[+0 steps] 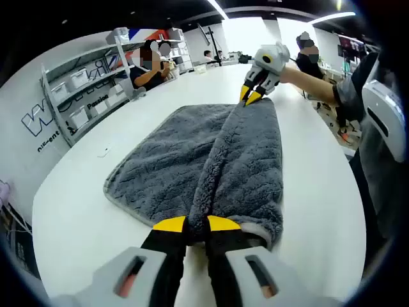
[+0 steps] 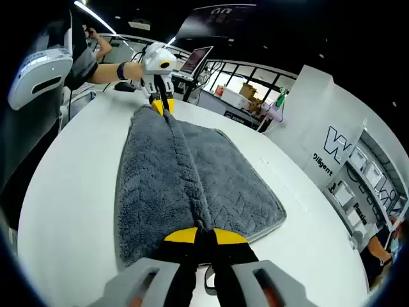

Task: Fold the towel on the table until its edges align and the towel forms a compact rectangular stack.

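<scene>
Left gripper (image 1: pixel 197 224), yellow-tipped jaws nearly closed, pinching a raised ridge of the grey towel (image 1: pixel 192 160) at its near edge; right gripper (image 2: pixel 199 235), jaws likewise drawn together, clamping the same ridge at the opposite edge; each gripper also appears at the far end of the other's view, tips on the fold; towel lying on the white table (image 1: pixel 83 217), one half flat, the other lifted along a central crease running between the two grippers.
</scene>
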`<move>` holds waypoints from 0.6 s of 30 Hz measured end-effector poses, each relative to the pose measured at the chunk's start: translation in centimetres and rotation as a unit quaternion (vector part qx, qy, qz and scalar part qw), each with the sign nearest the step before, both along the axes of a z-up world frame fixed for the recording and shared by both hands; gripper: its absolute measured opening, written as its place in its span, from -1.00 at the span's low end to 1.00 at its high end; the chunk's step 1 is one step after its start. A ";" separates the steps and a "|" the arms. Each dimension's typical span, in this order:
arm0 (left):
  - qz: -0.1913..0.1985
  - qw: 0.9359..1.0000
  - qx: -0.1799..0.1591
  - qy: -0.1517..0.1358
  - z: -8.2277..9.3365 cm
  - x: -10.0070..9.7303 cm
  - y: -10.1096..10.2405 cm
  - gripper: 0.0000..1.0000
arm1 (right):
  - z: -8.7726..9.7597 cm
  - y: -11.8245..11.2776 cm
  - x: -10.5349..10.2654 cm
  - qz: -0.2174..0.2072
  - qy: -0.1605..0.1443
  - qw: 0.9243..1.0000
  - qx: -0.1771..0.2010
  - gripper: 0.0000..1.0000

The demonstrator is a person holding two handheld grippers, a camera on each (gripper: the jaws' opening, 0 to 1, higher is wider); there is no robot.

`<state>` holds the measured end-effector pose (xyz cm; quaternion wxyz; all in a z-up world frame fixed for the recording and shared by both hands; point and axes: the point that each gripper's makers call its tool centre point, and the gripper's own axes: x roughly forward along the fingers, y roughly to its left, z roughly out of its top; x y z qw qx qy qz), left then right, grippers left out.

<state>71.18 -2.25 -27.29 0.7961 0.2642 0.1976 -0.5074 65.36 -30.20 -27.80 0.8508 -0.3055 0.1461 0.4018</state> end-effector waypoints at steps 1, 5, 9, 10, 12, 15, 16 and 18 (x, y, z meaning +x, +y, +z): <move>0.004 1.000 -0.006 0.002 0.1 0.1 0.2 -0.71 | 0.1 -0.1 0.0 -0.004 0.002 1.000 0.011 -0.80; 0.017 1.000 -0.024 0.005 0.5 0.2 0.9 -0.64 | 0.7 -0.5 0.2 -0.012 0.006 0.998 0.056 -0.65; 0.034 0.998 -0.056 0.003 1.5 0.4 1.8 -0.63 | 1.8 -1.1 -0.1 -0.023 0.008 0.993 0.118 -0.64; 0.036 0.997 -0.066 0.003 1.8 0.4 1.9 -0.64 | 2.0 -1.2 -0.2 -0.027 0.008 0.992 0.125 -0.63; 0.041 0.994 -0.102 -0.001 2.9 0.3 2.1 -0.63 | 2.5 -1.8 -0.5 -0.033 0.001 0.989 0.141 -0.62; 0.046 0.987 -0.152 0.001 4.1 -0.3 2.6 -0.56 | 3.5 -2.5 -1.4 -0.049 -0.008 0.985 0.165 -0.56; 0.051 0.984 -0.168 0.001 4.4 -0.6 2.8 -0.54 | 3.9 -2.7 -1.8 -0.053 -0.013 0.983 0.174 -0.51; 0.064 0.978 -0.200 0.004 5.0 -1.2 3.4 -0.47 | 4.8 -3.1 -2.6 -0.065 -0.021 0.980 0.186 -0.45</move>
